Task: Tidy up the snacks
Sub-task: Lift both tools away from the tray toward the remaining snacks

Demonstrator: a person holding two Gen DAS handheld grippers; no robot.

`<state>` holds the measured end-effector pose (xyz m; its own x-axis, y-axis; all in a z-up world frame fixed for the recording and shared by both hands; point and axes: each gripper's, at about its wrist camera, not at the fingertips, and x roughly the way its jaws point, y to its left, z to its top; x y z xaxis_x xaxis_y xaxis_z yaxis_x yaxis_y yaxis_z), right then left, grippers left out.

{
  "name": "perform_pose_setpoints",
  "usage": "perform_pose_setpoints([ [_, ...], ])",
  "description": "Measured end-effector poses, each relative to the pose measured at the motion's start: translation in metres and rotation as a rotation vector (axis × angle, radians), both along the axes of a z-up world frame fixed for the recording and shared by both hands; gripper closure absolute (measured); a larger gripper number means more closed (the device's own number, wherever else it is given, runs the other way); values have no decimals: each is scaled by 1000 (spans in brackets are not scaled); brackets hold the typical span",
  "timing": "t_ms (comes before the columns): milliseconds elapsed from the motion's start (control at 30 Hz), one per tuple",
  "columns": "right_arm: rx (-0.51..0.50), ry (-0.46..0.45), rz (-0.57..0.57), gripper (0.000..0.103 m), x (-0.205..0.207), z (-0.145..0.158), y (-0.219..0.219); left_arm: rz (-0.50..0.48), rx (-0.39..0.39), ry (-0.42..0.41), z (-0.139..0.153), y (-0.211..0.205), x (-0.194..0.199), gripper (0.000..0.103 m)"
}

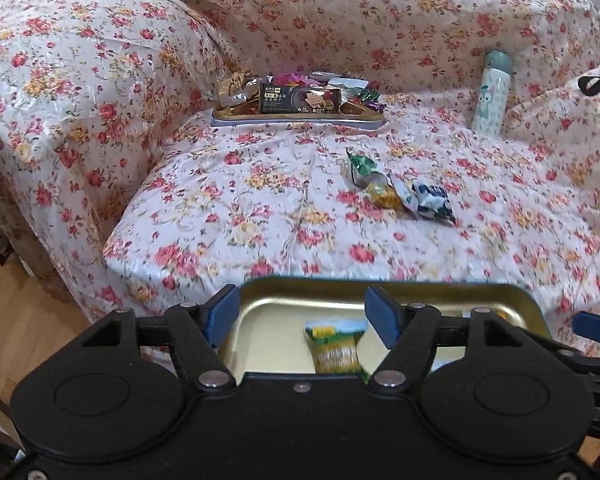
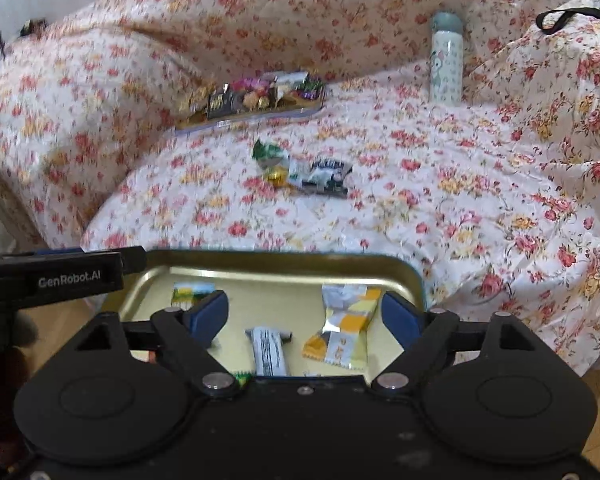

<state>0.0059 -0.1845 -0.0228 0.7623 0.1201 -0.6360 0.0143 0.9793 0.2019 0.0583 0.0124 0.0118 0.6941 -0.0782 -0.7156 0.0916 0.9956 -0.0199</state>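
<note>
A gold tin tray (image 1: 268, 320) lies close below both grippers at the sofa's front edge. My left gripper (image 1: 302, 304) is open above it, over a green-and-yellow packet (image 1: 336, 346) that its pads do not touch. My right gripper (image 2: 306, 306) hangs open and wide over the same tray (image 2: 280, 258), which holds a white bar packet (image 2: 269, 350), a yellow-and-white packet (image 2: 346, 328) and the green-and-yellow packet (image 2: 190, 294). Several loose snacks (image 1: 400, 192) (image 2: 304, 170) lie mid-seat. A second tray (image 1: 300, 120) (image 2: 252, 118) piled with snacks sits at the seat's back.
The sofa wears a floral cover (image 1: 260, 208). A pale printed bottle (image 1: 492, 92) (image 2: 446, 60) leans against the backrest at the right. A black strap (image 2: 572, 16) lies on the right armrest. Wooden floor (image 1: 20, 312) shows at the lower left.
</note>
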Motion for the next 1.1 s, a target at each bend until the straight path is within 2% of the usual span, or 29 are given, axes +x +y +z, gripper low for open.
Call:
perform_pose_setpoints([
  [167, 15, -27, -29, 5, 13, 7, -10, 3, -5, 12, 1, 0, 30, 32],
  [300, 13, -32, -45, 5, 26, 10, -17, -31, -7, 17, 2, -2, 54, 32],
  [467, 36, 1, -53, 5, 46, 10, -28, -78, 36, -14, -1, -15, 78, 32],
  [667, 39, 29, -60, 7, 70, 2, -35, -119, 47, 20, -17, -28, 112, 33],
  [867, 9, 63, -49, 13, 98, -7, -35, -195, 50, 38, -34, -43, 141, 33],
  [1000, 25, 102, -59, 24, 115, -15, -35, -234, 58, 53, -45, -52, 160, 33],
  [1100, 36, 121, -67, 25, 125, -20, -36, -256, 50, 69, -52, -57, 174, 33],
])
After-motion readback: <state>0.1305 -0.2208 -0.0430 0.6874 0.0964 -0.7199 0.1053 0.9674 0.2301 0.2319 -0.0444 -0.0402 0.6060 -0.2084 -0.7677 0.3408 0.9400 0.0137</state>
